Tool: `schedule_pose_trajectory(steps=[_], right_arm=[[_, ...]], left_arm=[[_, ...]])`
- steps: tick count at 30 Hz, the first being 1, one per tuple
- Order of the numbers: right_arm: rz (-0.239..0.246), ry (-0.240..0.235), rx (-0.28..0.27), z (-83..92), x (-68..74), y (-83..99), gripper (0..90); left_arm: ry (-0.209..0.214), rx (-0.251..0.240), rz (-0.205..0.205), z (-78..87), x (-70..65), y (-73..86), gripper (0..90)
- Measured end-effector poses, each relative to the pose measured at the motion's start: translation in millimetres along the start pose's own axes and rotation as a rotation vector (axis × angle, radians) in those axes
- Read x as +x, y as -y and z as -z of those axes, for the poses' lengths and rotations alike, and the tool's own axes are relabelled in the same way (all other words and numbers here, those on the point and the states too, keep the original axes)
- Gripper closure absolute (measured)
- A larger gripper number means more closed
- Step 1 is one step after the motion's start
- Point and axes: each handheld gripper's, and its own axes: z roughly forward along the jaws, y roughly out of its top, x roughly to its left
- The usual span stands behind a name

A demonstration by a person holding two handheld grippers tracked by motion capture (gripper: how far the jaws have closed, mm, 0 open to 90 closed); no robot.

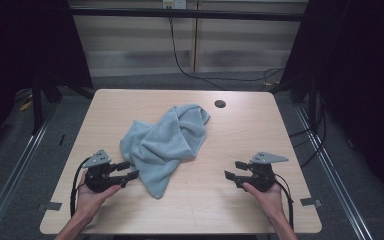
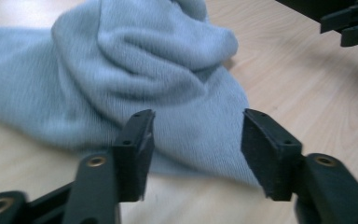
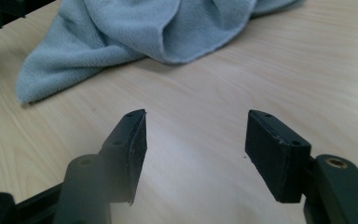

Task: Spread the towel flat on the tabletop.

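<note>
Towel, light blue and crumpled, lies near the middle of the table, heaped in loose folds rather than spread flat. Its long axis runs on a diagonal in the high view, from a narrow corner at the near side, close to your left hand, up toward the far right where the bunched end sits near the round hole in the tabletop. That near corner points back at you.

You seem to be at the approach step: nothing is gripped yet. Your left gripper has its jaws standing wide, just beside the cloth's near edge, and in the left gripper view the fabric lies right ahead of the jaws. Your right gripper is also wide and holds nothing, well apart from the cloth over bare wood (the right gripper view shows the pointed corner off to one side).

Next, you likely need to slide the left jaws over an edge and pinch, then bring the right across to a second corner.
</note>
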Motion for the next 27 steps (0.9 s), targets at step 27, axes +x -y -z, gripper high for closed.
schedule_pose_trajectory(steps=[27], right_arm=[[0.08,-0.111,0.068,-64.3,29.6,-22.9,36.9]], left_arm=[[0.011,0.107,-0.063,-41.2,1.9,20.6,73.6]])
